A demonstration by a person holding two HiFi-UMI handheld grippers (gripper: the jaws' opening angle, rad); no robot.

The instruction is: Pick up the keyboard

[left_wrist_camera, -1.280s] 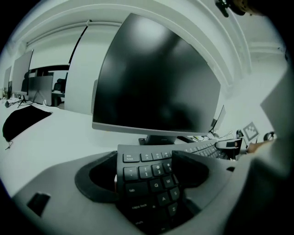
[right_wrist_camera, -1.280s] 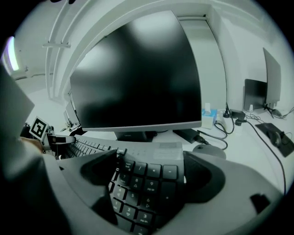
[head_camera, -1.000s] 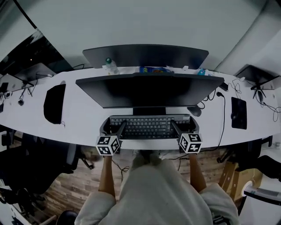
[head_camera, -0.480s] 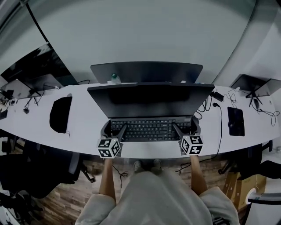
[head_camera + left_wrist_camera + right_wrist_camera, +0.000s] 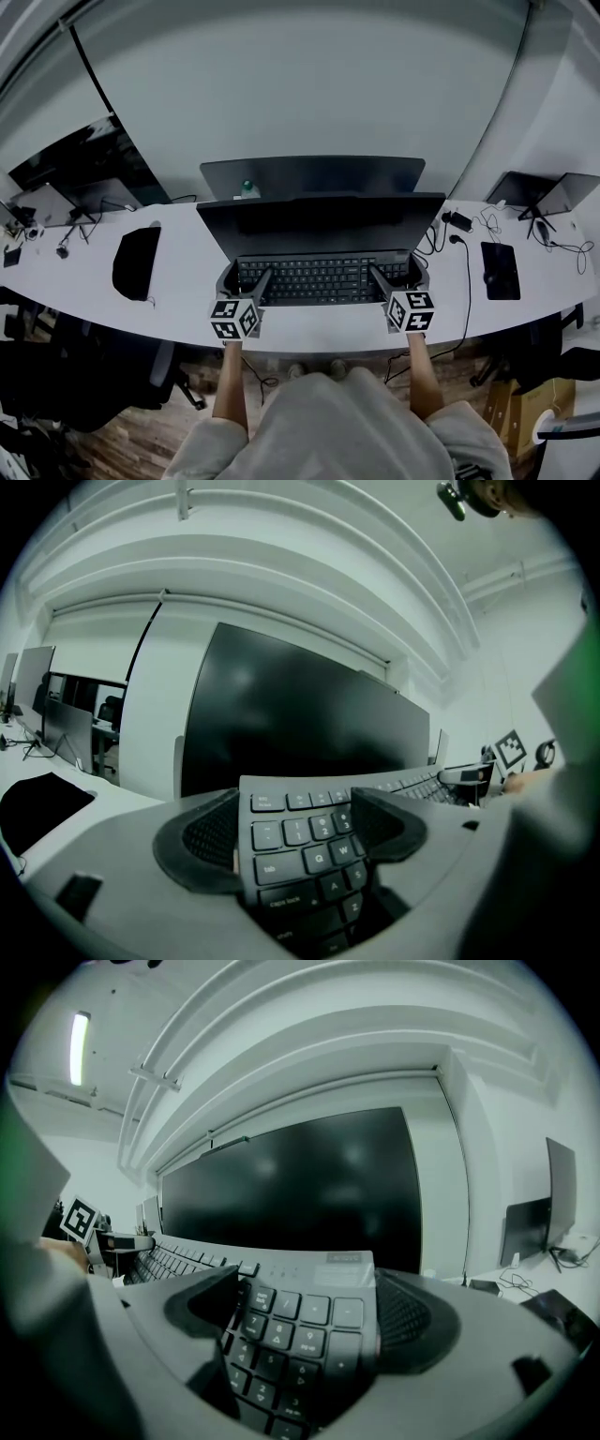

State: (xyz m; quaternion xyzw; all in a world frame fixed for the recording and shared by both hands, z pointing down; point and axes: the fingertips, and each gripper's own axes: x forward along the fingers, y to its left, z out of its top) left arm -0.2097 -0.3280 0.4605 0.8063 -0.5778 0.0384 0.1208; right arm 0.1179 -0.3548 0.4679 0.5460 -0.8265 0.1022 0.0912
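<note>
A black keyboard (image 5: pixel 323 277) lies lengthwise in front of a wide dark monitor (image 5: pixel 319 225) on the white desk (image 5: pixel 187 300). My left gripper (image 5: pixel 246 277) is shut on the keyboard's left end; in the left gripper view its pads (image 5: pixel 208 834) press both long edges beside the Q and tab keys. My right gripper (image 5: pixel 398 273) is shut on the right end, and in the right gripper view the number pad (image 5: pixel 300 1326) sits between its pads (image 5: pixel 412 1321). I cannot tell whether the keyboard rests on the desk or hangs just above it.
A second monitor (image 5: pixel 314 173) stands behind the first, with a green-capped bottle (image 5: pixel 247 187) beside it. A black pad (image 5: pixel 136 262) lies at the left and a black slab (image 5: pixel 500 270) at the right. Cables (image 5: pixel 464 262) run at the right; laptops (image 5: pixel 544 192) sit at both desk ends.
The head view has risen and pulled back, so the desk and monitors look smaller and lower. Both grippers stay shut on the keyboard's ends, close under the monitor's lower edge.
</note>
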